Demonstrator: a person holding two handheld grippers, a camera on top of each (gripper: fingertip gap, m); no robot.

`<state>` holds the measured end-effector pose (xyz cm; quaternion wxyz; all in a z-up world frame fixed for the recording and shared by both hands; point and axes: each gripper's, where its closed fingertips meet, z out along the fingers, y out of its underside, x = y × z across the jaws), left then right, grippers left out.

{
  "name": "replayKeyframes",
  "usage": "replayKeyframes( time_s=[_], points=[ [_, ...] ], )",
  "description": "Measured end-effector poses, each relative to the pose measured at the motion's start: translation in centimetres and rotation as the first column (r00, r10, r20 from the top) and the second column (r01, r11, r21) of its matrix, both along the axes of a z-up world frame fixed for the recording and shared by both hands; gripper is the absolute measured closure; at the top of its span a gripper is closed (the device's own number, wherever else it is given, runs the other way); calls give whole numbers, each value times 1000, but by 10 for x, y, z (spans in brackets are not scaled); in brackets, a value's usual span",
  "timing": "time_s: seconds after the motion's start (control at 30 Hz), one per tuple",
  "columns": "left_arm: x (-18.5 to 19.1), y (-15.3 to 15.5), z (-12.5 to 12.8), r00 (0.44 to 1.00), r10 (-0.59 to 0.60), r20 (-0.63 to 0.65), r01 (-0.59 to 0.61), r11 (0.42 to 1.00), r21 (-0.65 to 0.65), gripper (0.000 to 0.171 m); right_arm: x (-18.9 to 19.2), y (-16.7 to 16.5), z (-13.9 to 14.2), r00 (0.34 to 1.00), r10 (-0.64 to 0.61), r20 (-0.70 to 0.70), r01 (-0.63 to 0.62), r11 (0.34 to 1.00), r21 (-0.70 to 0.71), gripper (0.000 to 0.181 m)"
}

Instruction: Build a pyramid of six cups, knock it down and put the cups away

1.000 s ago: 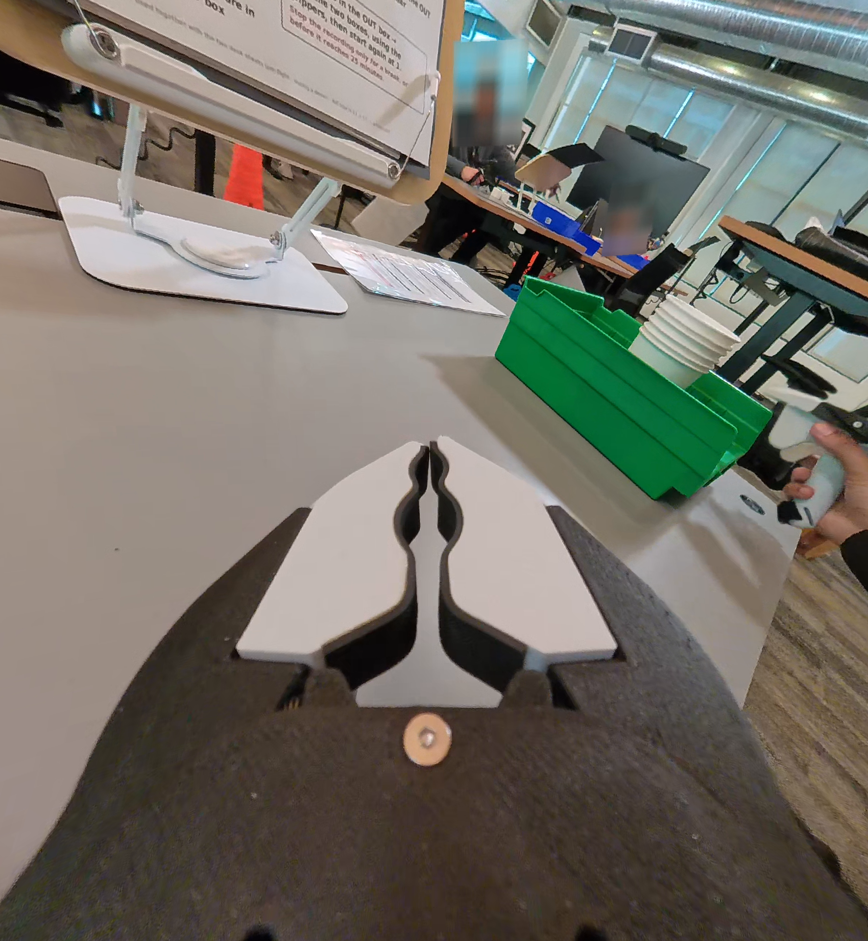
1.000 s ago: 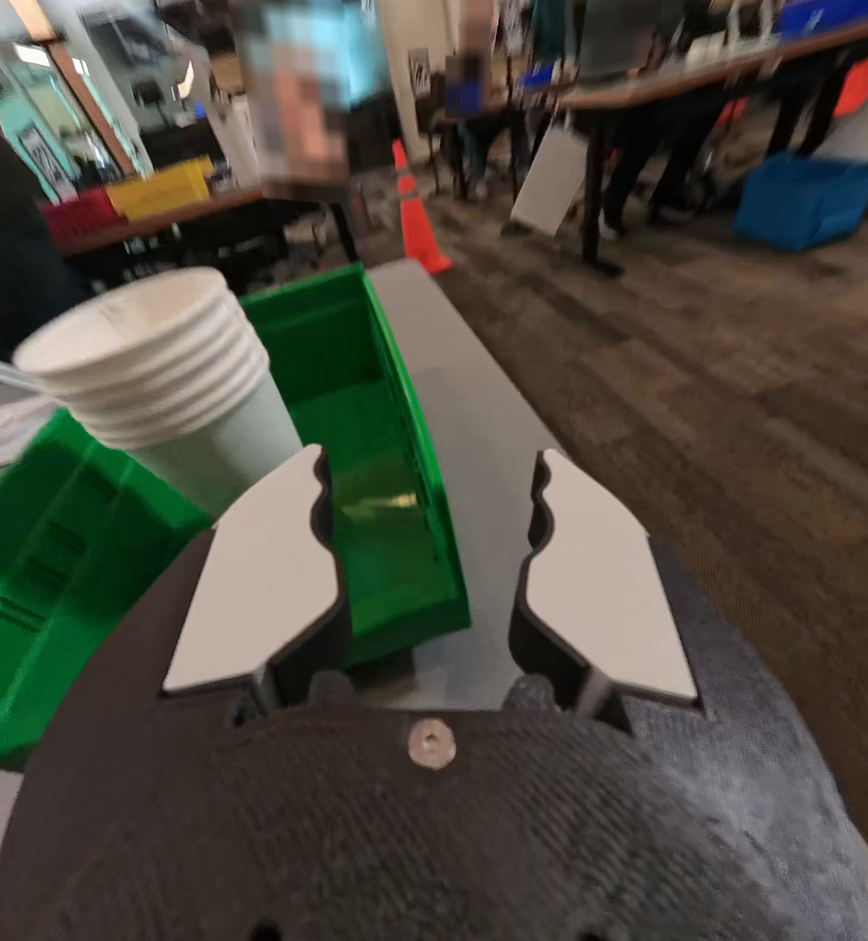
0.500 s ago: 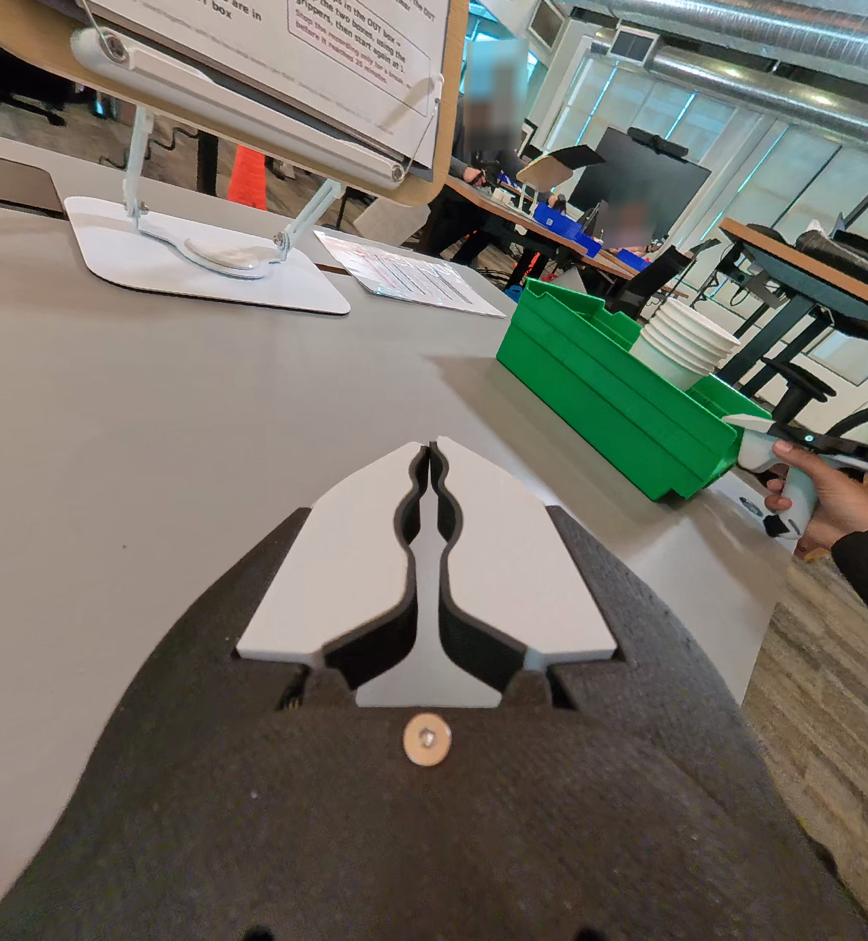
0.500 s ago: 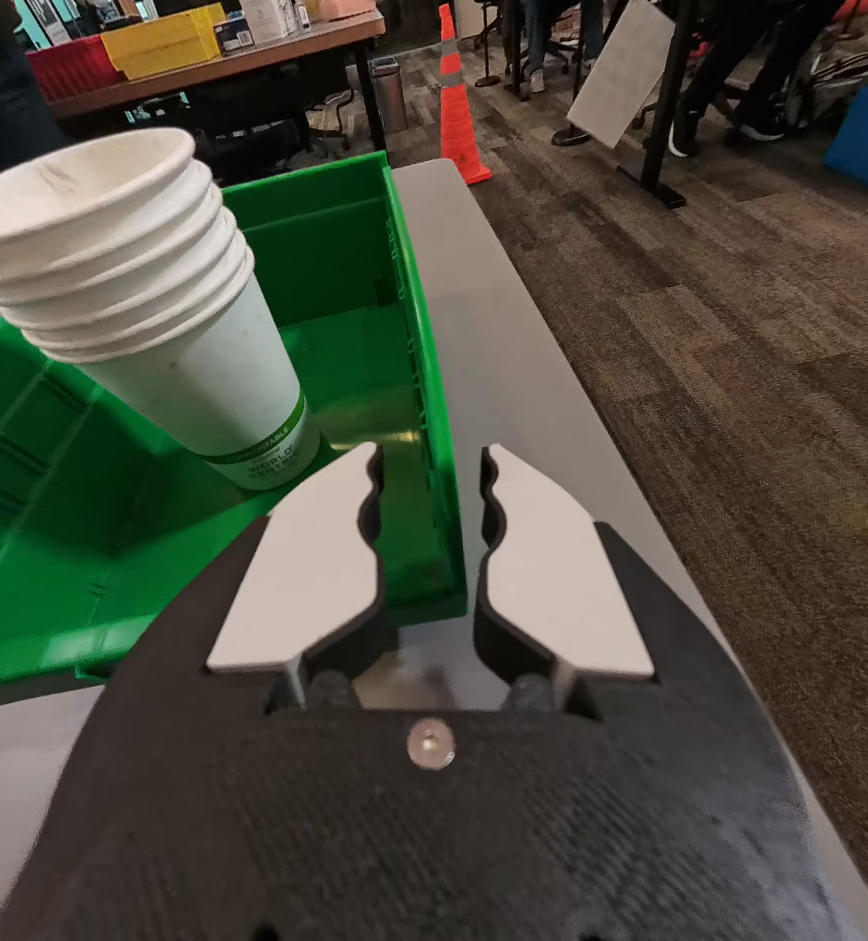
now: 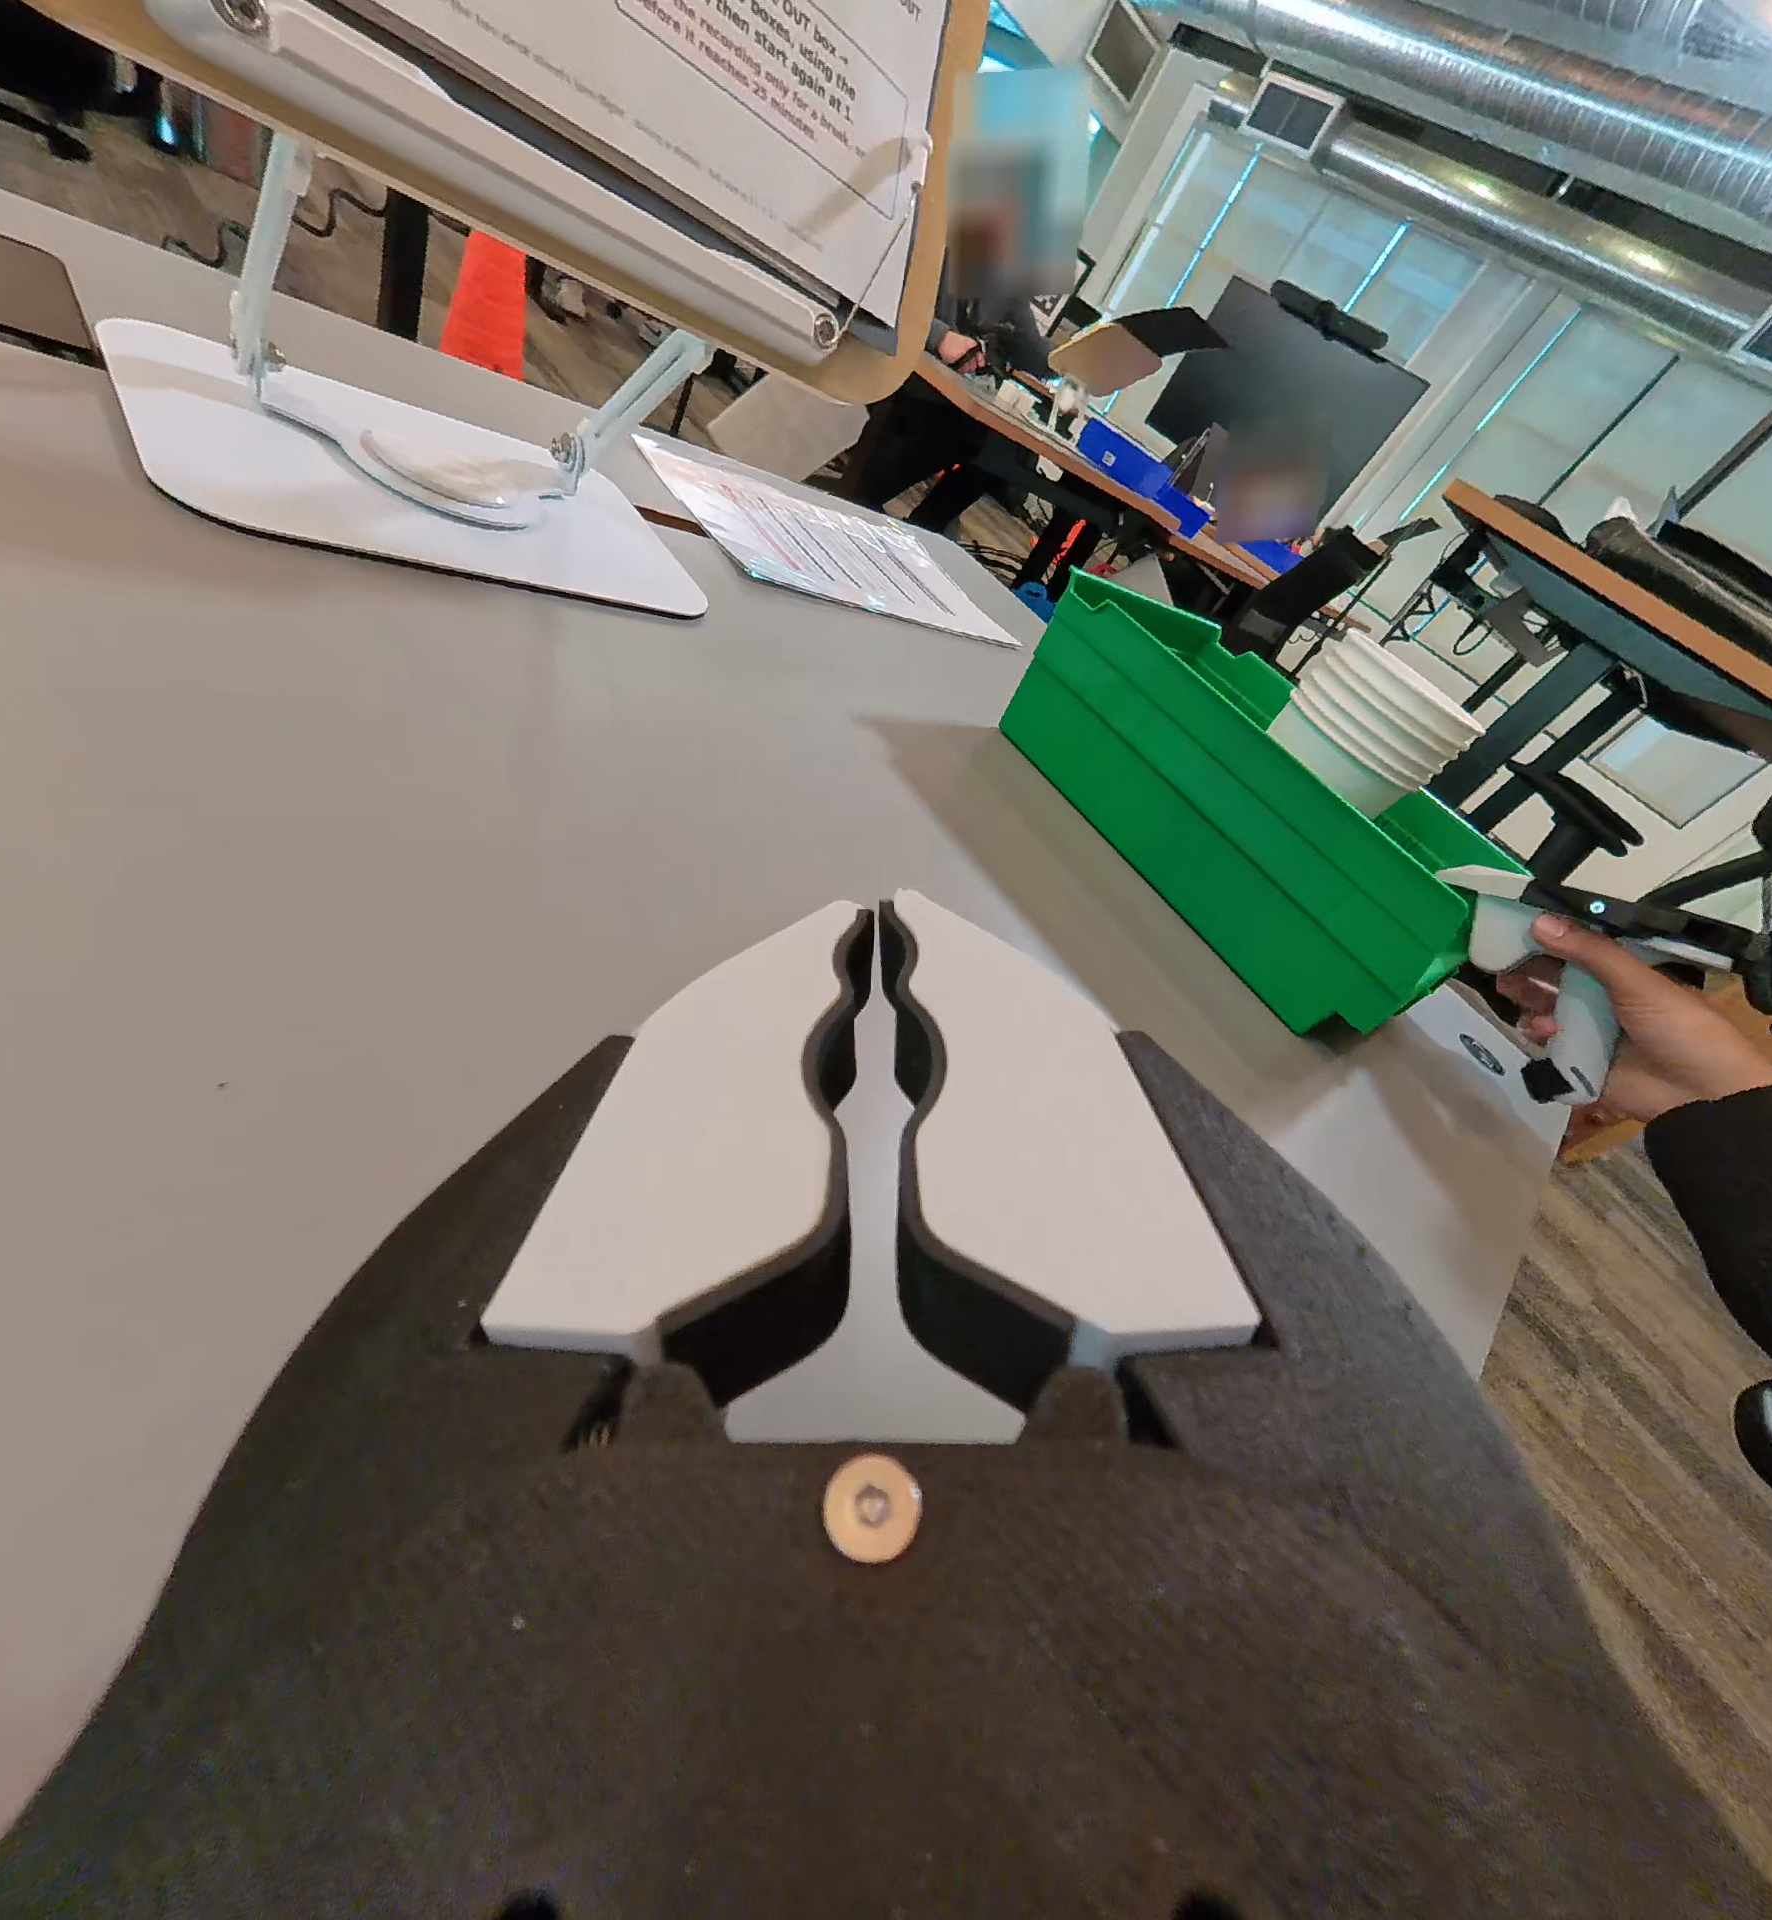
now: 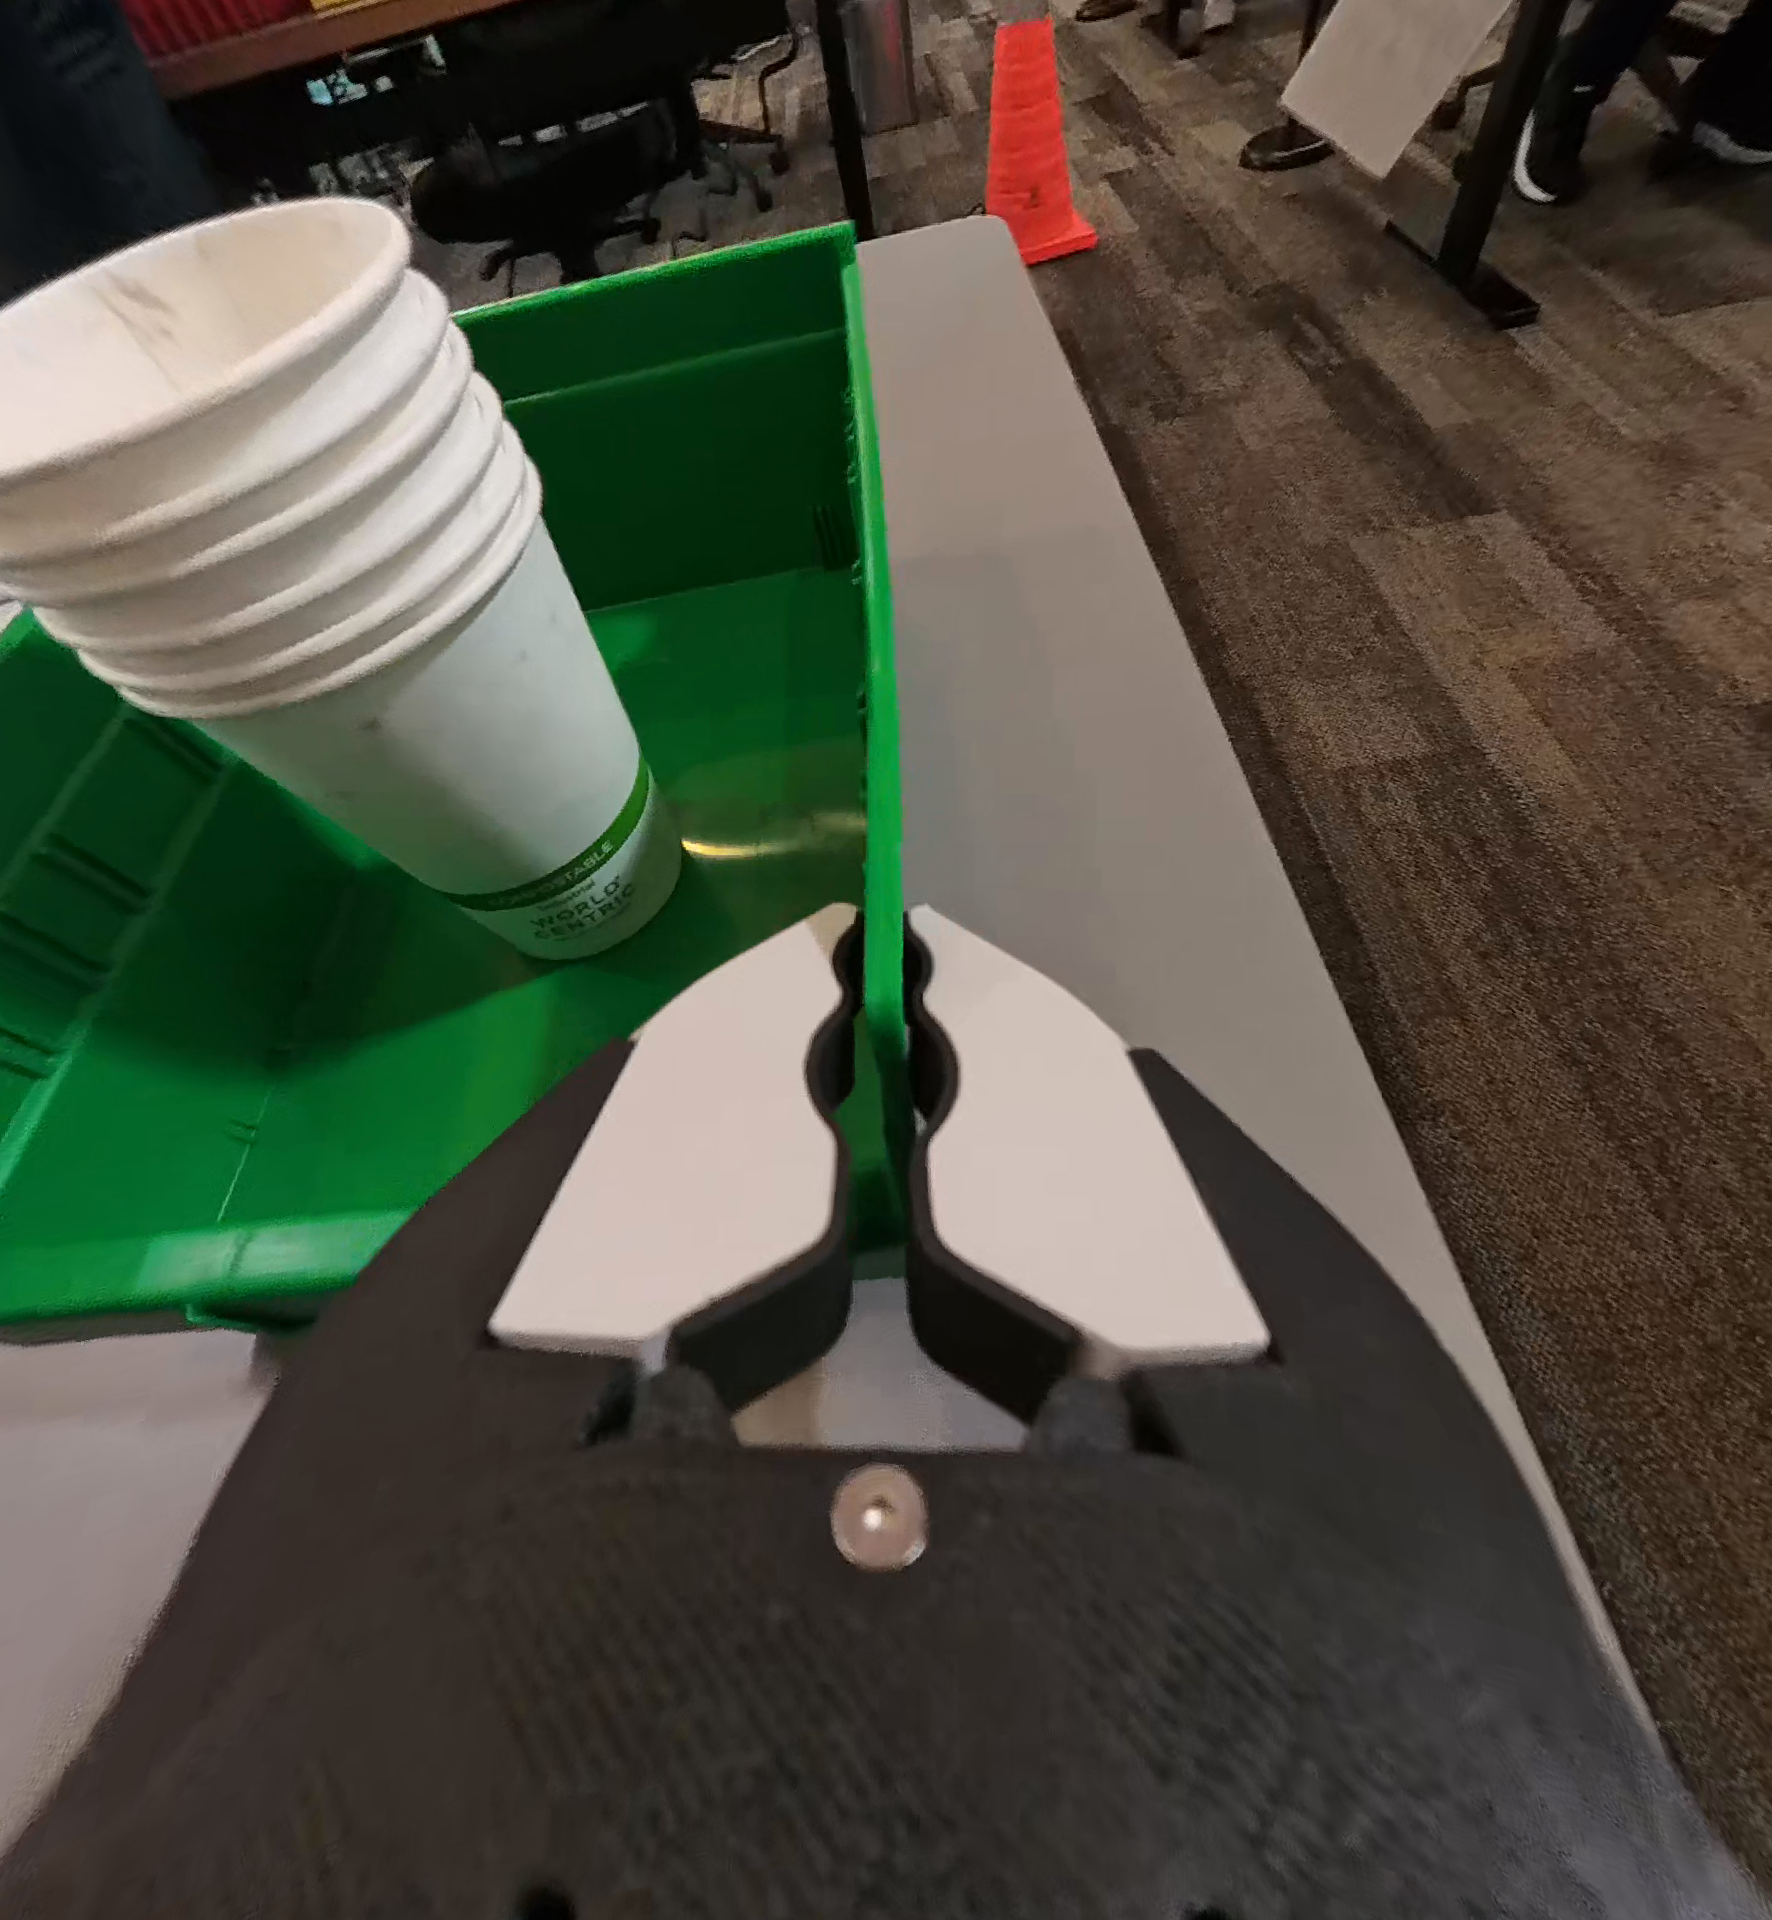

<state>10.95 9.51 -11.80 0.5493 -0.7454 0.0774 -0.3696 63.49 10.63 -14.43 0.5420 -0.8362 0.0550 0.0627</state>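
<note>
My right gripper [image 6: 882,920] is shut on the right side wall of a green plastic bin [image 6: 877,644], near the bin's near right corner. A stack of white paper cups [image 6: 269,499] stands tilted inside the bin, just left of the gripper. My left gripper [image 5: 877,914] is shut and empty, low over the bare grey table [image 5: 394,831]. In the left wrist view the green bin [image 5: 1225,831] with the cup stack [image 5: 1370,727] sits at the table's right end, and a hand holds the right gripper [image 5: 1484,894] against the bin's corner.
A white stand [image 5: 383,488] carrying a board with a printed sheet stands at the back left. A laminated sheet [image 5: 830,551] lies beside it. The table's right edge [image 6: 1225,831] drops to carpet. An orange cone [image 6: 1033,166] and other desks stand beyond.
My right gripper moved forward to the bin's right wall and closed on it from wide open. My left gripper stayed shut and shifted slightly.
</note>
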Motion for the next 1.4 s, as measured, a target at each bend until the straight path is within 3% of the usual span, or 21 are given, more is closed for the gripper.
replayKeyframes(
  time_s=[0.4, 0.57, 0.67, 1.0, 1.2, 1.4],
  points=[
    [1, -1, 1, 999, -2, -37, 3, 1000, 18, 170, -11, -9, -1, 996, 74, 50, -69, 994, -83, 177],
    [0, 0, -1, 1000, -1, -28, 1, 1000, 6, 170, -12, -3, 1, 997, 51, 59, -47, 996, -78, 151],
    [-1, 0, -3, 999, 1, -32, -1, 1000, 0, 169, -13, 3, -4, 997, 47, 65, -41, 995, -94, 147],
    [-29, -9, -3, 997, 72, -36, -72, 997, -1, 169, -10, 27, -11, 1000, -13, 0, 13, 991, -131, 157],
    [-40, -12, -2, 995, 103, -15, -103, 995, -10, 169, -10, 29, -20, 1000, -7, 17, 10, 982, -189, 175],
    [-38, -11, -3, 995, 98, -23, -98, 995, -12, 169, -14, 29, -17, 1000, -27, -2, 26, 981, -192, 175]
  ],
)
